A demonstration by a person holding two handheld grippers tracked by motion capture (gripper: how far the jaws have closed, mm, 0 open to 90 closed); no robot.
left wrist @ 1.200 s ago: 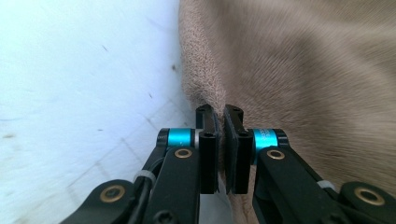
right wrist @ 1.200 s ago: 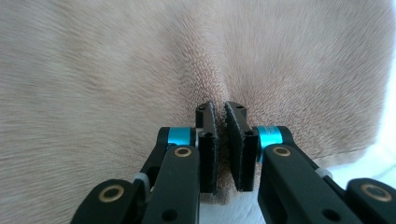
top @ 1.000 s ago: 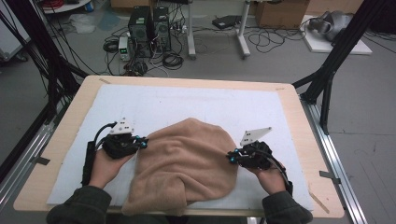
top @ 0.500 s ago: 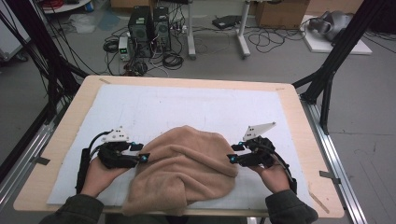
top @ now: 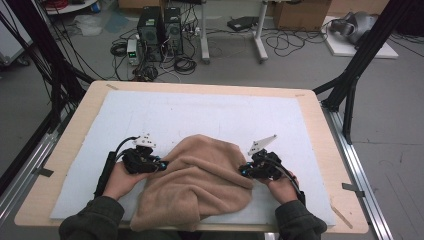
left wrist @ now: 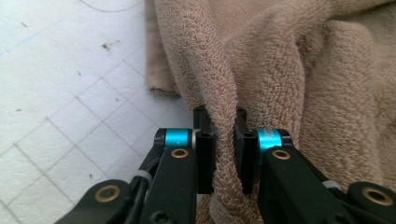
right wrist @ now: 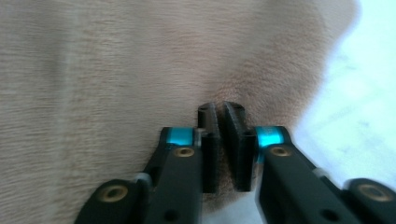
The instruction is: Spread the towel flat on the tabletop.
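My left gripper (left wrist: pixel 222 154) pinches a thick fold of the tan towel (top: pixel 200 180); the fold's lower end is cut off below frame. My right gripper (right wrist: pixel 223 149) is clamped on the towel's right edge, blurred. The towel lies bunched on the white mat (top: pixel 210 112), its near edge overhanging the table (top: pixel 75 125).

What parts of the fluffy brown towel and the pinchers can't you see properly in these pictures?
- Towel, high view: its near edge hangs past the table edge, cut off by the picture's bottom.
- Right gripper, right gripper view: blurred, so the cloth between the nearly closed jaws is hard to tell.
- Left gripper, left gripper view: the towel fold it pinches hides the mat behind it.
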